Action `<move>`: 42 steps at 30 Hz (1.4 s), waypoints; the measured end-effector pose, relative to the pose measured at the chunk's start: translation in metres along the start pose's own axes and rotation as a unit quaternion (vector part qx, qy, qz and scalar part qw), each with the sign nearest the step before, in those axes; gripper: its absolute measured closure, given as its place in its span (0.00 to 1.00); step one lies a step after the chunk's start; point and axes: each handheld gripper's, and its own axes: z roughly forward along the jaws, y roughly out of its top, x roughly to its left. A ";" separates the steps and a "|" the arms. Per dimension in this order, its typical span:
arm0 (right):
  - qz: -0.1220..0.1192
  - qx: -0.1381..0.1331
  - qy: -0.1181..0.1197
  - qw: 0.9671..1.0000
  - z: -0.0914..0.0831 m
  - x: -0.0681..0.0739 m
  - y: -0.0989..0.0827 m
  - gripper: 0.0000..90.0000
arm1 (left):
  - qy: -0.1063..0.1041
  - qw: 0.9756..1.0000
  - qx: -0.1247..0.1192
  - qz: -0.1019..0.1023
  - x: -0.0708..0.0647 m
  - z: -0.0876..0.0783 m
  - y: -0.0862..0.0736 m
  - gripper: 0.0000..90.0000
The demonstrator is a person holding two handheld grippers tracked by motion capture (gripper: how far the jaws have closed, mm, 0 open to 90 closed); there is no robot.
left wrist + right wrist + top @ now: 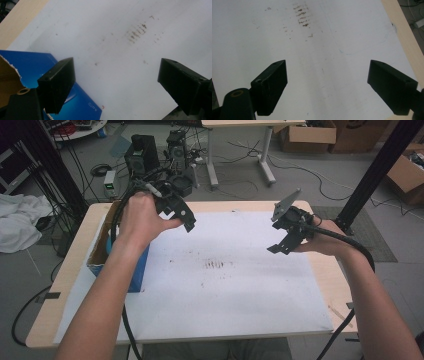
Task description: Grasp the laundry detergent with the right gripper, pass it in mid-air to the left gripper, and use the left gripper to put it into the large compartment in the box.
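White paper sheet (pixel 225 290) covers the wooden tabletop (pixel 70 270). Left gripper (pixel 176 209) and right gripper (pixel 289 231) hover above it, fingers apart, holding nothing. A blue box (pixel 117 265) sits at the left edge.

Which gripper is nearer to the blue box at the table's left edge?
Left. The left gripper hovers just beyond the blue box, whose corner lies under its jaw; the right gripper is far across the white sheet.
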 end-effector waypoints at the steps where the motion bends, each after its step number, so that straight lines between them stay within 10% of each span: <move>1: 0.002 0.003 0.001 1.000 -0.001 -0.001 0.000 0.18 | 0.000 1.000 0.000 0.001 -0.001 0.000 0.001 0.17; 42: 0.004 0.014 0.006 1.000 -0.001 -0.002 -0.003 0.18 | 0.004 0.999 0.015 0.036 -0.020 0.000 0.018 0.17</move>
